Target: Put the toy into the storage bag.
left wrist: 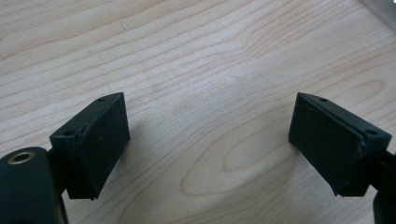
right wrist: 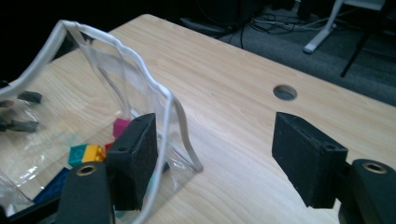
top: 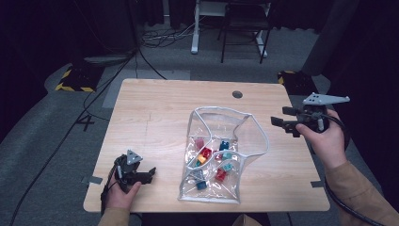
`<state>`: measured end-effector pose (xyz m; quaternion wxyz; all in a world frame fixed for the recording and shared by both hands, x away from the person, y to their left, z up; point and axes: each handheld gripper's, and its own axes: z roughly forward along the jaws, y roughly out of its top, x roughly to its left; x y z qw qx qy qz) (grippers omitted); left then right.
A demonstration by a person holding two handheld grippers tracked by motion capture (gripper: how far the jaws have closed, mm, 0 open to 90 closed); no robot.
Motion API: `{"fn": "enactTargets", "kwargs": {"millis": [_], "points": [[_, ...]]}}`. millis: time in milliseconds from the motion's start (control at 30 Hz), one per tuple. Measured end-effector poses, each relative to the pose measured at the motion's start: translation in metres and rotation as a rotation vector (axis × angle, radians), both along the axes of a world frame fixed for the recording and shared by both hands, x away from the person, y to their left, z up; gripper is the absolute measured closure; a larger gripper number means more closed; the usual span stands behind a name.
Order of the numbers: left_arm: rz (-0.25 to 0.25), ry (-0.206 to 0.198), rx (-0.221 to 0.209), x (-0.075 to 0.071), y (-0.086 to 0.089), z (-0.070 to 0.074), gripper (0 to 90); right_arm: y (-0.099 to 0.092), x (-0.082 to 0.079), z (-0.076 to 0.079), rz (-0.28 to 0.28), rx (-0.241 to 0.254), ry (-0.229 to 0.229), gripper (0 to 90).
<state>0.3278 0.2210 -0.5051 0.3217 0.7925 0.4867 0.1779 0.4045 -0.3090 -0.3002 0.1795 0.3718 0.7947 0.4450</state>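
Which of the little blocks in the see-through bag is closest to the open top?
The pink block. It lies highest in the clear bag, just under the gaping mouth, while the blue, red, yellow and teal ones sit lower down.

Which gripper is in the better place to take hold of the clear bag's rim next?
The right gripper, probably. In its own view its open jaws are right beside the white rim of the clear bag of coloured bricks. The left gripper rests open over bare table, apart from the bag.

Both hand-held grippers [top: 151,175] [top: 278,121] wide-jawed, empty
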Motion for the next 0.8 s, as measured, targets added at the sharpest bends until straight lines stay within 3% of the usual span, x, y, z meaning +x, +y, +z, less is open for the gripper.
{"fn": "enactTargets", "kwargs": {"millis": [200,567,800], "points": [[0.000,0.000,0.000,0.000,0.000,0.000,12.6,-0.023,-0.001,-0.021,-0.046,-0.014,0.051,31.5],[0.000,0.000,0.000,0.000,0.000,0.000,12.6,-0.052,-0.006,-0.074,-0.097,-0.035,0.159,30.3],[0.000,0.001,0.000,0.000,0.000,0.000,12.6,-0.059,-0.011,-0.103,-0.110,-0.073,0.183,29.7]]}}
